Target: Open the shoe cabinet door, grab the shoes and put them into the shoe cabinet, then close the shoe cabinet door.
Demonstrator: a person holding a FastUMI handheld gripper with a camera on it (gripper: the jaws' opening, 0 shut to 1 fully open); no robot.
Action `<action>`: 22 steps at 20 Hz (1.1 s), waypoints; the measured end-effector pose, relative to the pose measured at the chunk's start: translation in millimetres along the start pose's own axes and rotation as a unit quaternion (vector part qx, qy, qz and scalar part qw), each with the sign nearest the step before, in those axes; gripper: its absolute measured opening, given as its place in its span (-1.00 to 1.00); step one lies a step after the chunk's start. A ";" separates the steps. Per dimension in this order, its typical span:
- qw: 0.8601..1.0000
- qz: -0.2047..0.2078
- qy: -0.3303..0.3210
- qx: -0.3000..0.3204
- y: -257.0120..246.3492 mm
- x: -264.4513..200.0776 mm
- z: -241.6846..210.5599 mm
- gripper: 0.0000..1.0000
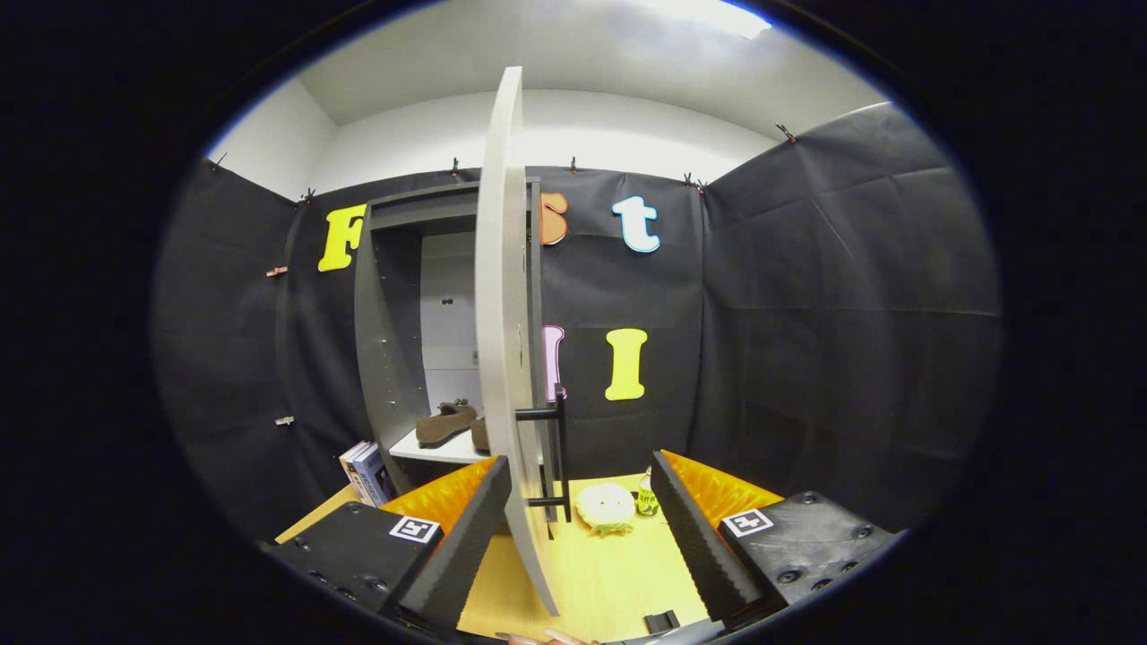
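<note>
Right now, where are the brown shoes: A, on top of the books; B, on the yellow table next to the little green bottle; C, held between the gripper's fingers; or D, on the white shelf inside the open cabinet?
D: the brown shoes sit on the white shelf inside the cabinet, behind the open door; the gripper is open, its fingers either side of the door's lower edge, holding nothing.
</note>
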State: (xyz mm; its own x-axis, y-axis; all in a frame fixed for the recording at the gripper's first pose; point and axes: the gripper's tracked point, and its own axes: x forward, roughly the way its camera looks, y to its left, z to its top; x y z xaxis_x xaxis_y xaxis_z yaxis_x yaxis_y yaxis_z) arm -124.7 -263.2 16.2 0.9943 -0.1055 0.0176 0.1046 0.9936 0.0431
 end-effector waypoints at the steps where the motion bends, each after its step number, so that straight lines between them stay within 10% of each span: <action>1: 1.000 0.002 0.001 0.002 -4.0 6.5 -0.4 0.97; 10: 0.999 0.021 0.017 0.029 -0.7 33.5 -12.0 0.95; 22: 0.998 0.050 0.009 0.023 166.4 48.0 -24.8 0.96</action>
State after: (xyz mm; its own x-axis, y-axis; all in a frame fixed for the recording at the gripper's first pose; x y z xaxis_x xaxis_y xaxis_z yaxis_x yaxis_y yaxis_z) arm -59.1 -101.9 -0.5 1.0000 -0.0045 0.0065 0.0039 0.9962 0.0869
